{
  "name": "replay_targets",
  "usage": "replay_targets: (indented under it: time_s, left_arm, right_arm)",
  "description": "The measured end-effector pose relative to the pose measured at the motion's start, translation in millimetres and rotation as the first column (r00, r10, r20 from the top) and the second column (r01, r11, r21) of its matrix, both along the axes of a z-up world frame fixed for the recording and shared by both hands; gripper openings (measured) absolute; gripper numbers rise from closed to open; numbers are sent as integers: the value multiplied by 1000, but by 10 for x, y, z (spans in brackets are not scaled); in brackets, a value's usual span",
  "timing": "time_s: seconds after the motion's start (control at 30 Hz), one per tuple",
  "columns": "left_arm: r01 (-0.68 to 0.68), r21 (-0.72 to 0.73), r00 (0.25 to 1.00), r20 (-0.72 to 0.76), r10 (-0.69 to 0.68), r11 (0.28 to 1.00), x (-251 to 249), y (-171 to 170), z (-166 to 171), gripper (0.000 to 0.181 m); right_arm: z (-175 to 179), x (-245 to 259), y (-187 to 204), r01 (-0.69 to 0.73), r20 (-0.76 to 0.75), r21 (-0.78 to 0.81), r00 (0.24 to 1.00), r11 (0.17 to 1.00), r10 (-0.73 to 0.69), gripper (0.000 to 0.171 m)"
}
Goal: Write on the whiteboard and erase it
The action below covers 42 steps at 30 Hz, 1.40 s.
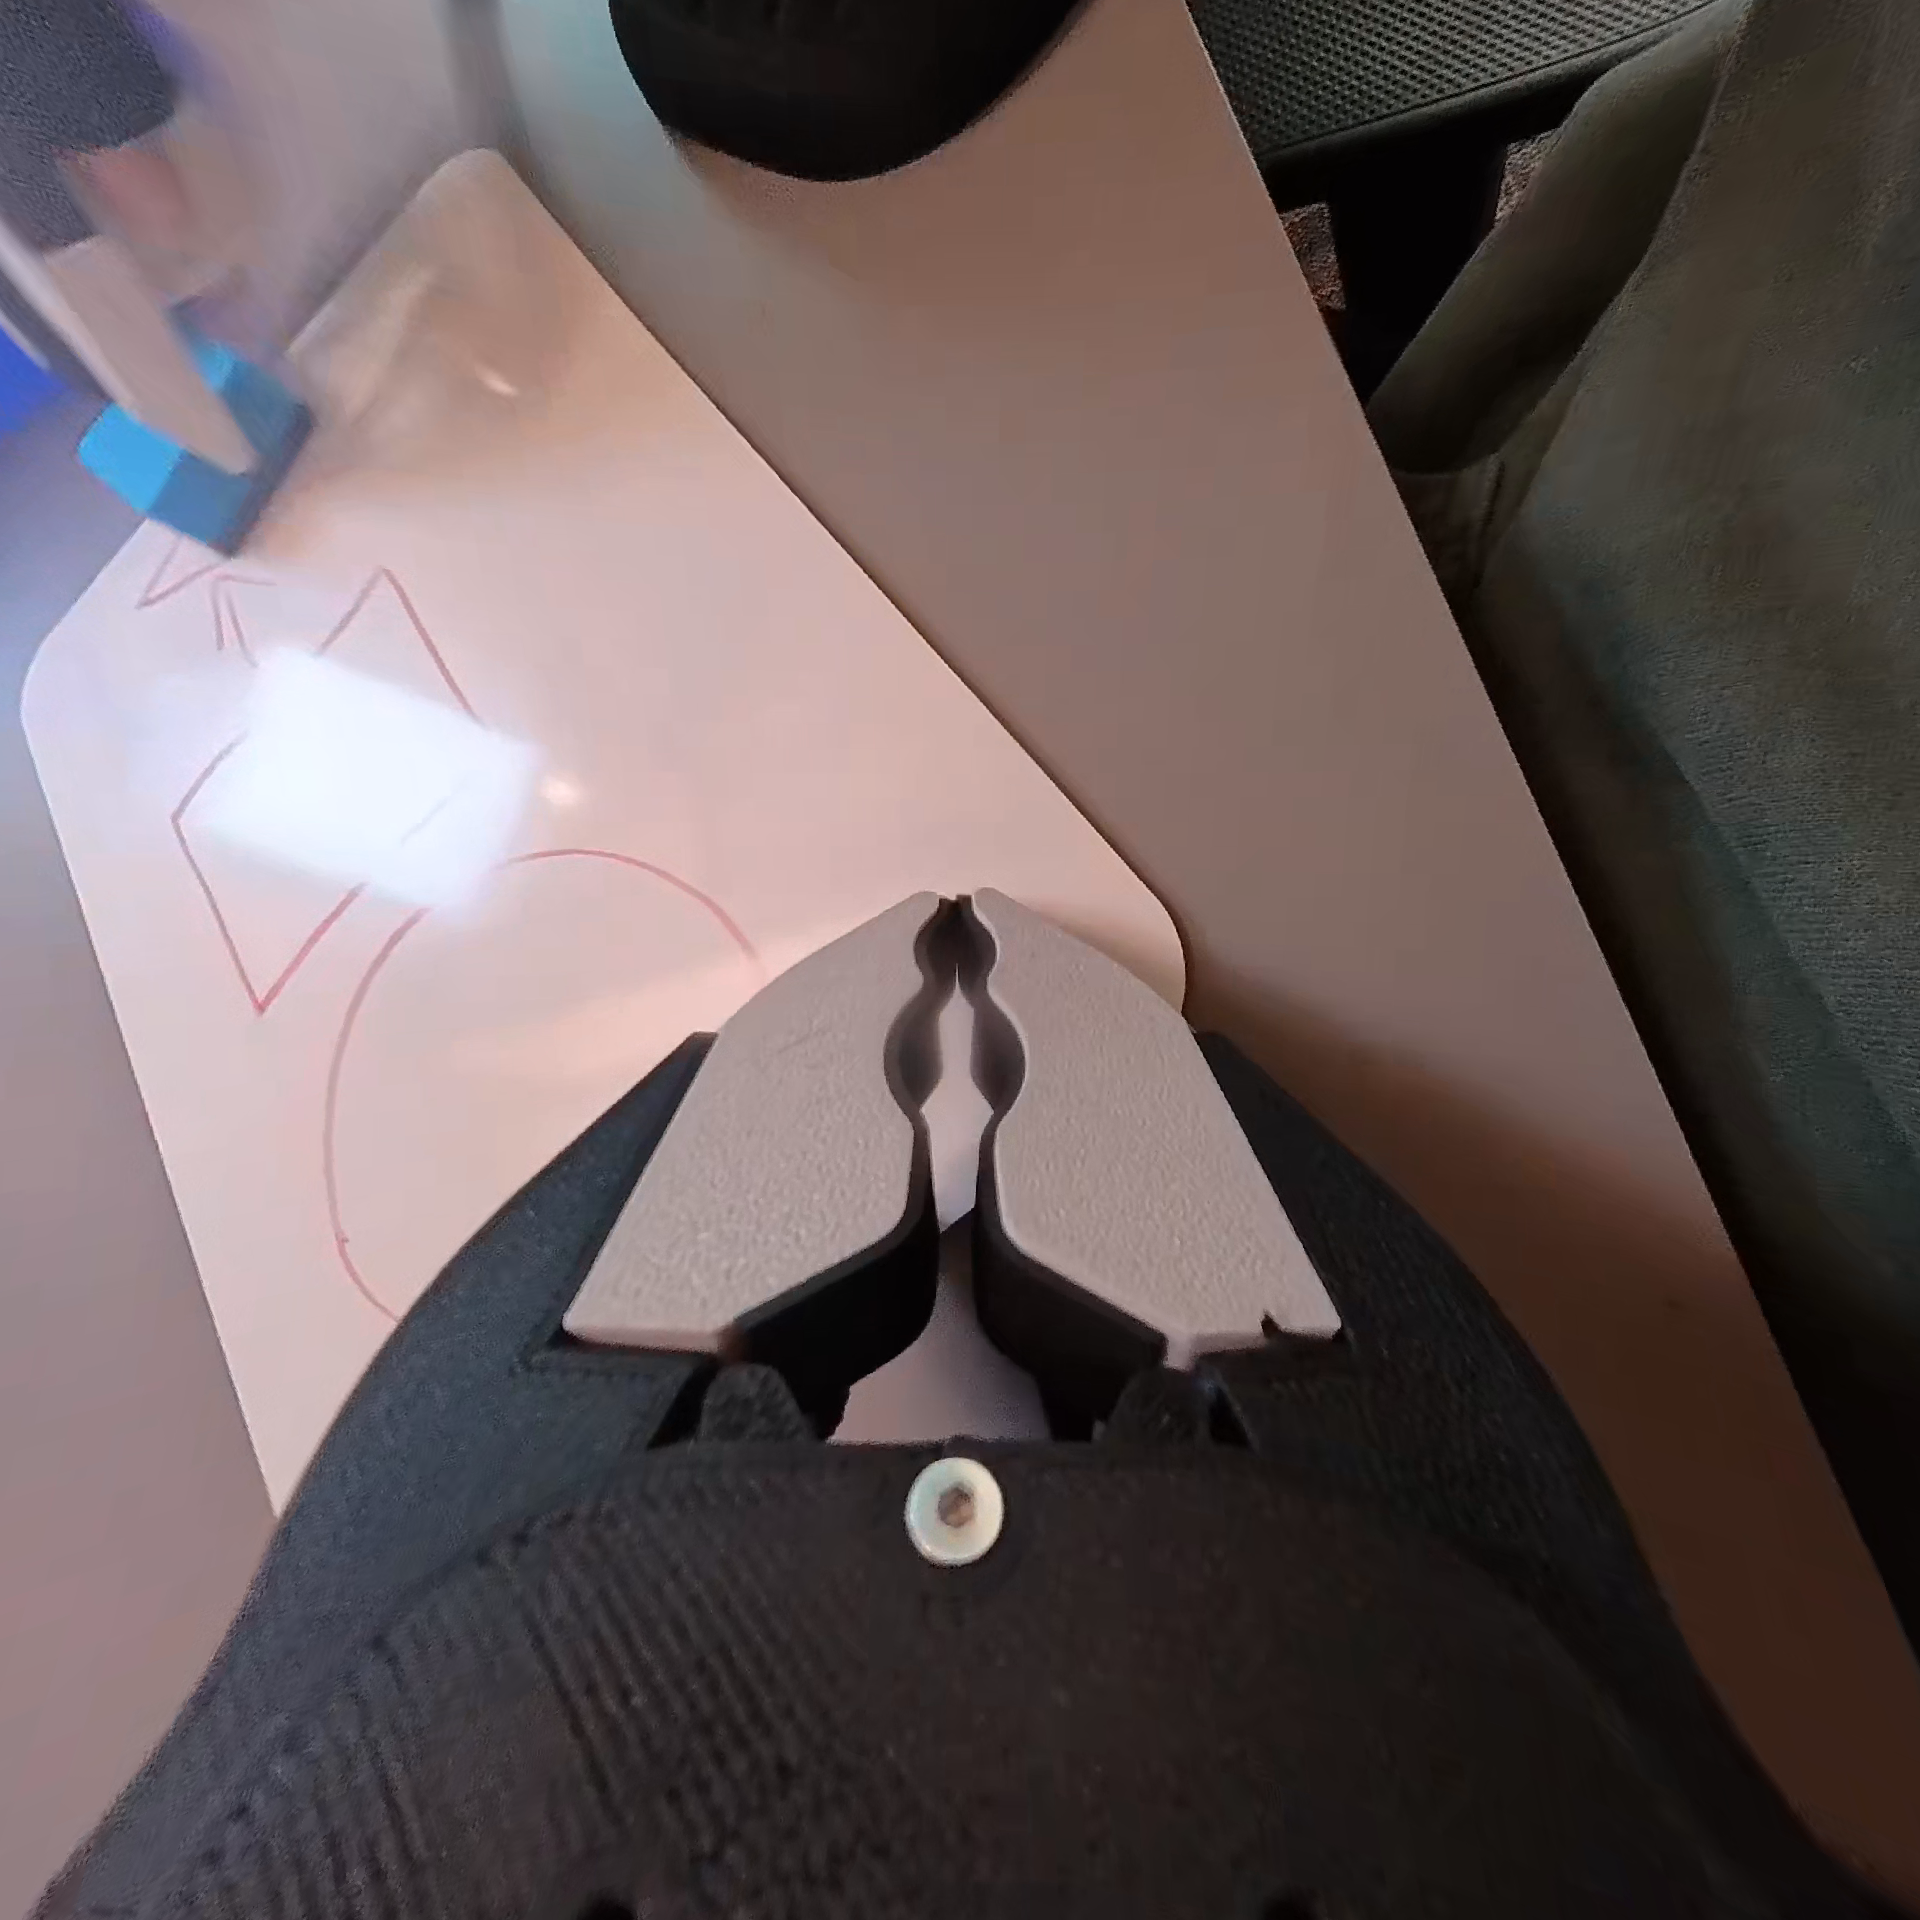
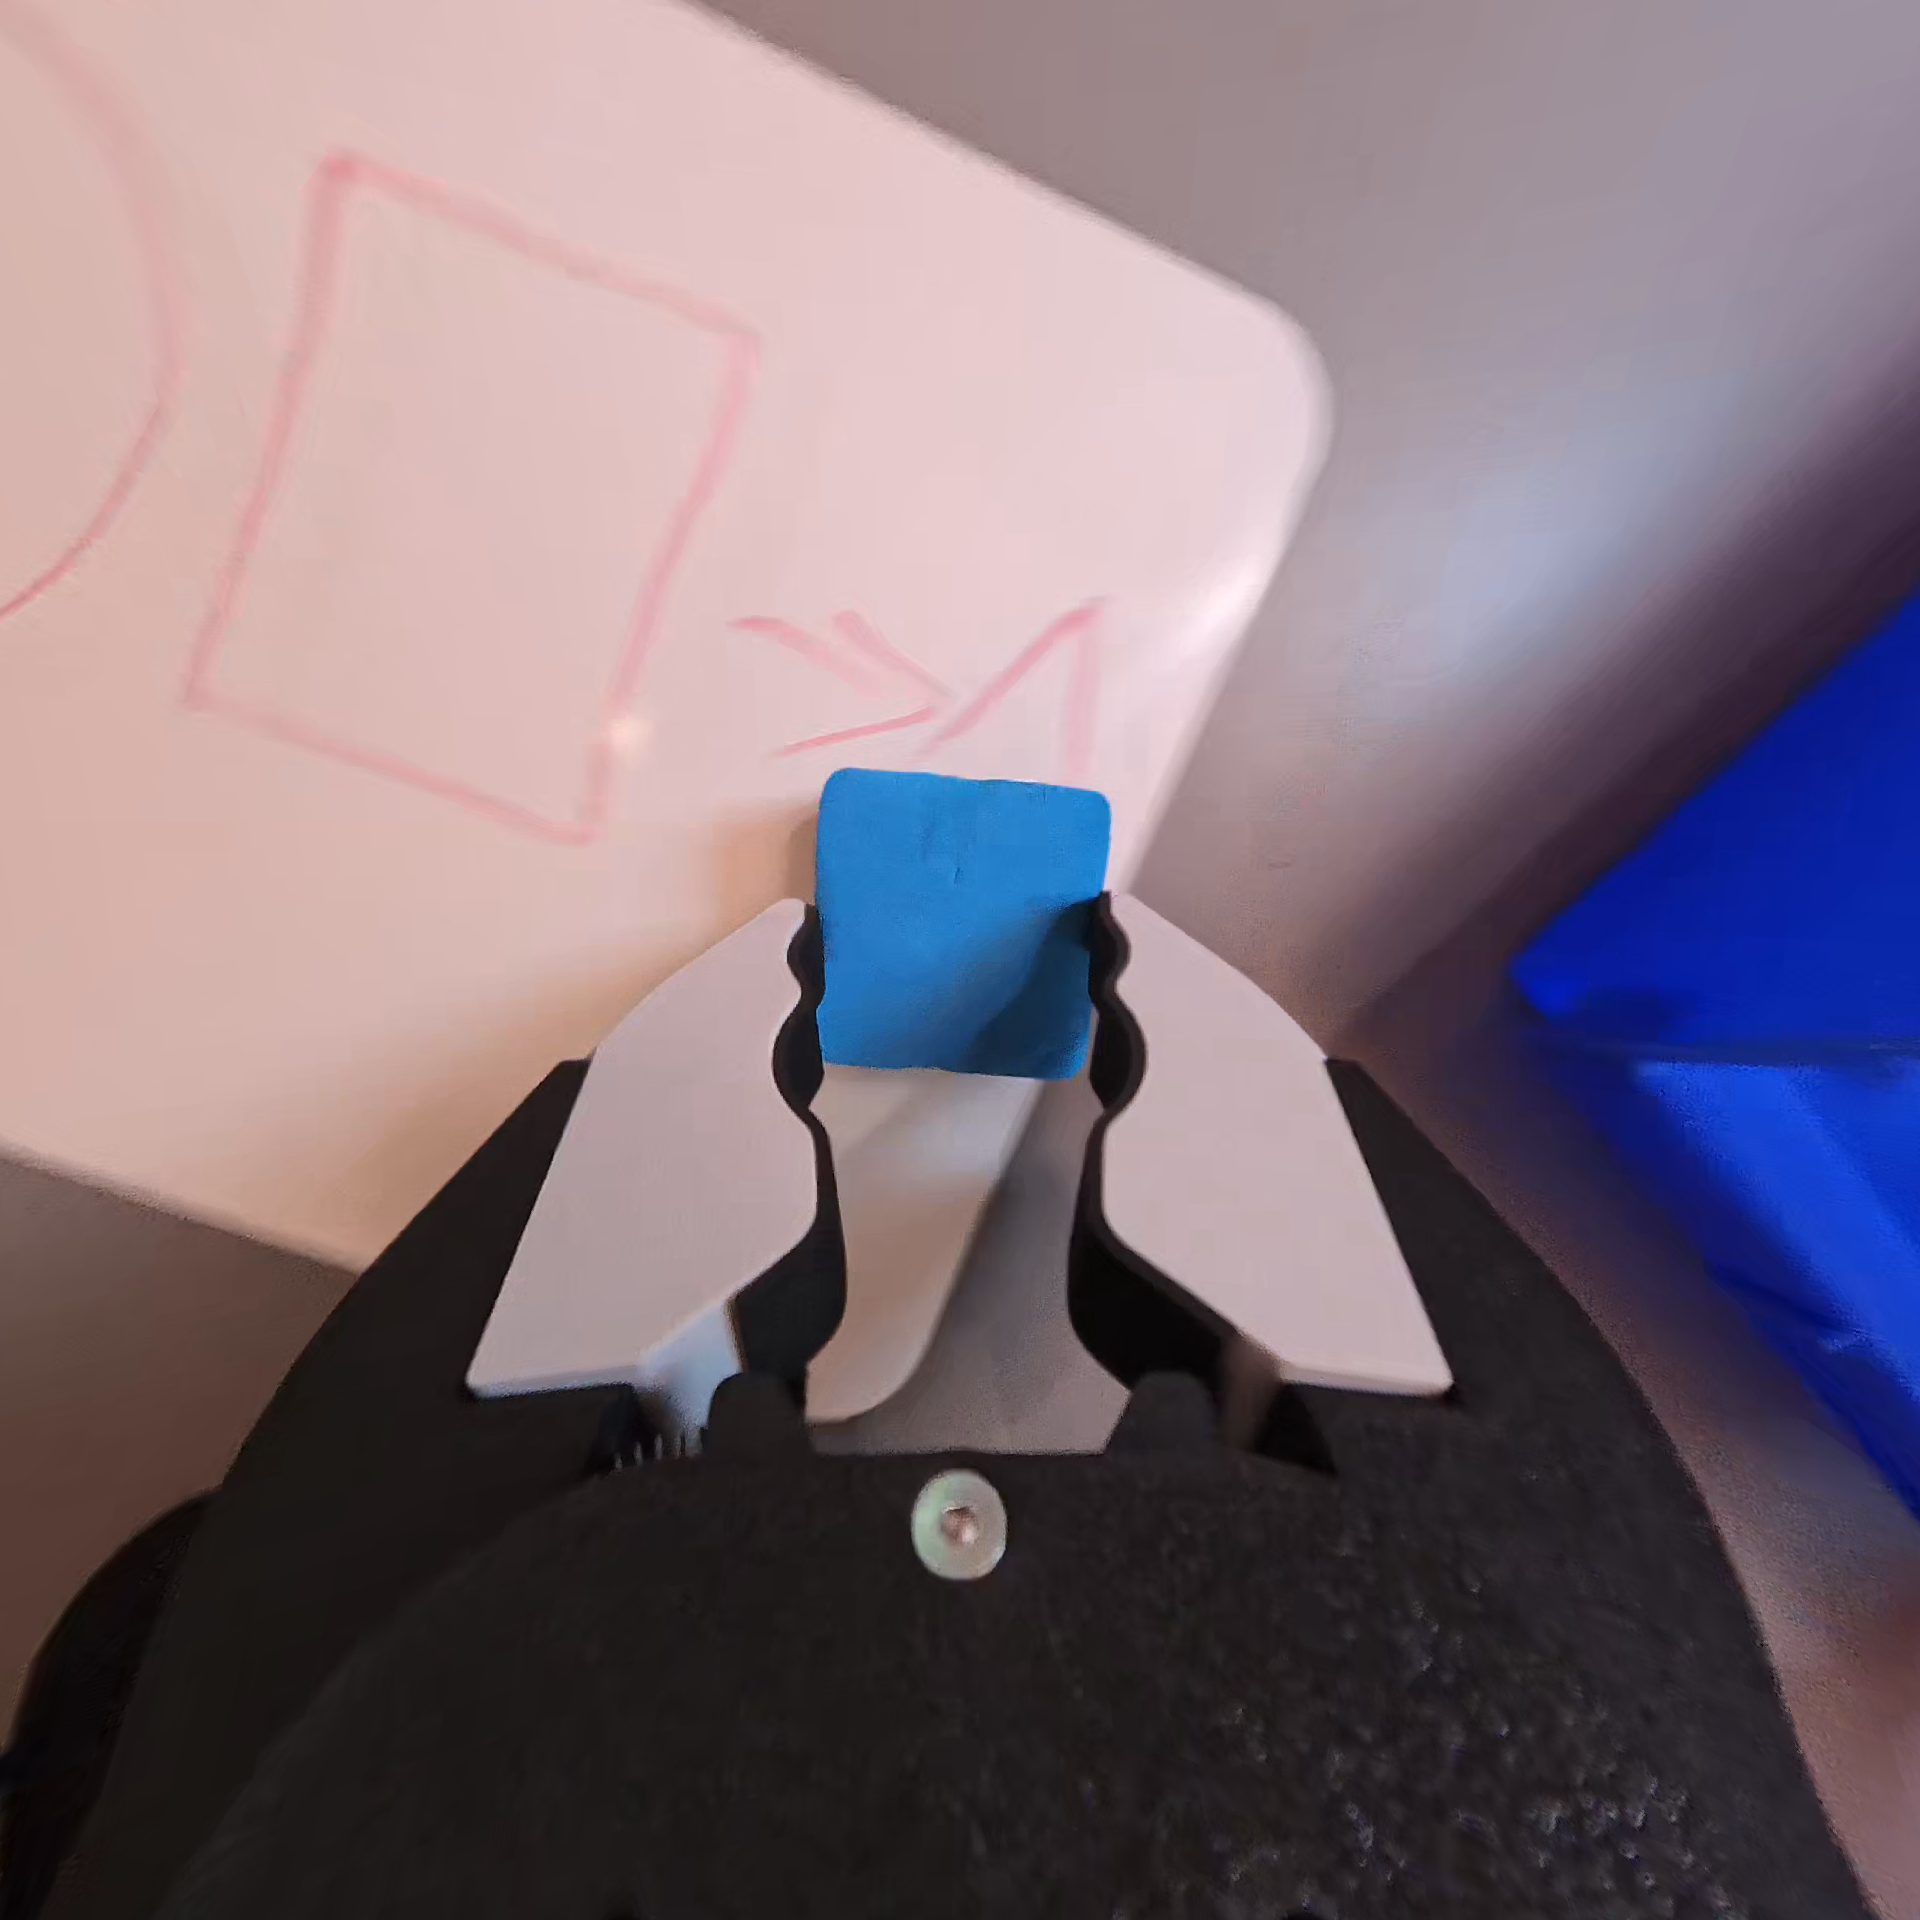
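A blue eraser [image 2: 958, 925] is pinched between the fingers of the right gripper [image 2: 951, 935] and is held against the whiteboard [image 2: 468, 987], which is laid flat on a grey table [image 1: 1091, 520]. Red marker shapes are seen on the board: a square [image 2: 468, 499], part of a circle [image 1: 540, 1039] and the remnants of a triangle [image 2: 1029, 675] just beyond the eraser. The left gripper [image 1: 961, 909] is pressed together with nothing in it, poised over the board's near corner. A bright blue object [image 2: 1766, 935] is blurred at the right.

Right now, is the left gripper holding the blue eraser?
No, the left gripper is shut on nothing; the blue eraser sits between the right gripper's fingers.
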<state>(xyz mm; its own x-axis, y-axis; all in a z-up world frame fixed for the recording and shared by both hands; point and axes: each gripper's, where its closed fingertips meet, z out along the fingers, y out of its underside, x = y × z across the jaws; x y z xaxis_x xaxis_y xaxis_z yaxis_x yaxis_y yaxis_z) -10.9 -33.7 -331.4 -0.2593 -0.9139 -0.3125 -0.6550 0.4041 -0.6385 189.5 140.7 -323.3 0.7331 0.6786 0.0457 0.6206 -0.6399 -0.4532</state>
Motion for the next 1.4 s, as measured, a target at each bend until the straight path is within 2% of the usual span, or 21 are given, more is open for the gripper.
replay_targets:
  time_s: [0.07, 0.1, 0.17, 0.23, 0.33, 0.4, 0.47, 0.53, 0.57, 0.63, 0.7, 0.8, 0.87, 0.9, 1.0, 1.07, 1.17, 1.23, 1.27, 1.33, 1.4]
  left_arm:
    - [3, -2, 1000, 2, -3, 1000, -5, -2, 0, 1]
    - [4, -7, 1000, 0, -4, 1000, -10, -5, -1, 1]
    - [5, -16, 1000, 3, -5, 1000, -19, -15, -2, 1]
    - [10, -21, 1000, 4, -9, 1000, -28, -23, -2, 1]
    - [16, -6, 1000, 3, -16, 1000, -28, -25, -1, 1]
    - [20, -1, 1000, 5, -20, 1000, -32, -31, -1, 1]
    - [20, -16, 1000, 7, -20, 1000, -34, -35, -1, 1]
    - [20, -19, 1000, 7, -20, 1000, -34, -36, -2, 1]
    - [21, -14, 1000, 10, -21, 1000, -34, -36, -1, 1]
    - [24, -6, 1000, 13, -24, 1000, -35, -37, -1, 1]
    - [26, -7, 1000, 17, -26, 1000, -35, -37, 1, 1]
    - [27, -7, 1000, 16, -27, 1000, -32, -38, 0, 1]
    - [24, -6, 1000, 16, -24, 1000, -33, -39, 1, 1]
    - [26, -5, 1000, 16, -26, 1000, -32, -46, 0, 1]
    - [31, -2, 999, 16, -31, 1000, -29, -62, 1, 1]
    - [31, -7, 999, 18, -31, 999, -32, -68, 0, 1]
    - [31, -8, 999, 18, -31, 999, -33, -70, 0, 1]
    - [34, -8, 999, 18, -33, 999, -36, -72, 0, 1]
    - [36, -8, 999, 18, -36, 999, -38, -73, 0, 1]
    - [38, -2, 999, 17, -38, 999, -38, -75, -1, 1]
    - [35, 3, 999, 19, -35, 999, -39, -74, -1, 1]
  right_arm:
    - [2, -62, 234, 38, -67, 6, 997, 999, -37, 50]
    - [1, -209, 229, -2, -75, 21, 997, 1000, 4, 50]
    - [-2, -496, -4, -117, -67, 16, 991, 993, 118, 50]
    - [-1, -460, -164, -155, -54, -14, 987, 988, 154, 49]
    - [-3, -44, 205, 11, -34, 12, 999, 1000, -11, 49]
    - [-2, -165, 293, 15, -61, 41, 998, 999, -12, 49]
    - [-3, -498, 15, -113, -61, 40, 991, 993, 115, 49]
    - [-4, -528, -256, -188, -44, 11, 981, 982, 189, 49]
    - [-4, -387, -245, -156, -43, -4, 987, 988, 156, 49]
    - [-5, -15, 52, -9, -32, 12, 999, 1000, 10, 49]
    - [-3, -63, 227, 22, -57, 44, 998, 999, -19, 49]
    - [-4, -624, -134, -159, -88, 37, 983, 987, 162, 49]
    - [-4, -661, -404, -256, -65, -15, 965, 967, 254, 49]
    - [-4, -536, -362, -234, -45, -33, 972, 972, 232, 49]
    - [-8, -156, 266, -35, -36, 10, 999, 999, 36, 49]
    - [-9, -381, 412, -66, -59, 46, 996, 997, 69, 49]
    - [-8, -921, -165, -294, -85, -19, 953, 956, 292, 49]
    - [-9, -921, -491, -388, -57, -53, 921, 920, 385, 49]
    - [-9, -796, -440, -362, -44, -59, 932, 930, 360, 49]
    - [-14, -429, 31, -188, -5, -31, 982, 982, 188, 49]
    - [-12, -357, 446, -79, -70, 8, 994, 997, 79, 49]
